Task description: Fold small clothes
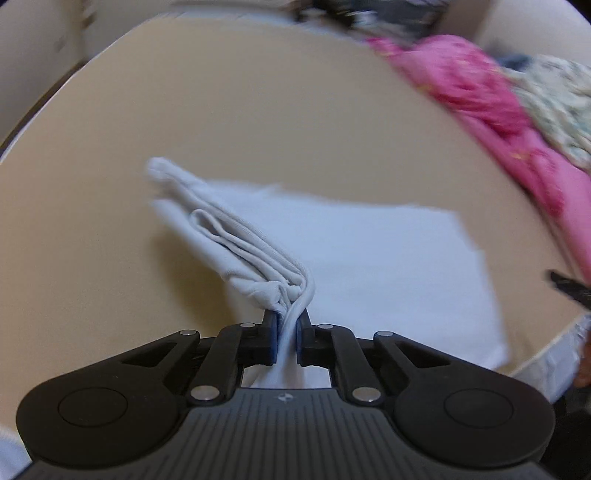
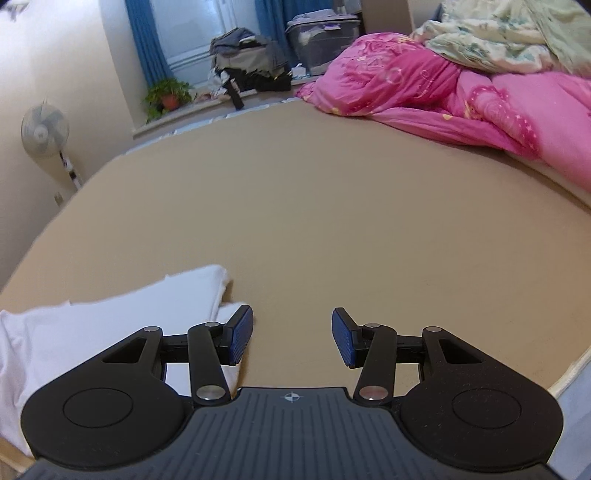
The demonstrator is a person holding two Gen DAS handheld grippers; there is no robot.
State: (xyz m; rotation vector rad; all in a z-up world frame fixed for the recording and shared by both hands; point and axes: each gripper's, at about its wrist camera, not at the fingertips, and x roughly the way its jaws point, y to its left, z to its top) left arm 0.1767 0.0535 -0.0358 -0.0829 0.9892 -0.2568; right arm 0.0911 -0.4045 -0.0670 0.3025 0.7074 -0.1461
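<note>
A white garment (image 1: pixel 388 266) lies on the tan bed surface (image 1: pixel 258 110). My left gripper (image 1: pixel 289 321) is shut on a bunched, layered edge of the white garment and lifts it off the surface, so a folded ridge runs up and away to the left. The rest of the garment lies flat to the right. In the right wrist view the same white garment (image 2: pixel 103 332) lies at the lower left. My right gripper (image 2: pixel 292 338) is open and empty, low over the tan surface just right of the garment's edge.
A pink quilt (image 2: pixel 461 96) and a pale floral blanket (image 2: pixel 509 33) are heaped at the right. Beyond the far edge are a fan (image 2: pixel 44 129), a potted plant (image 2: pixel 168 96), a pile of clothes (image 2: pixel 251 62) and a storage bin (image 2: pixel 325 40).
</note>
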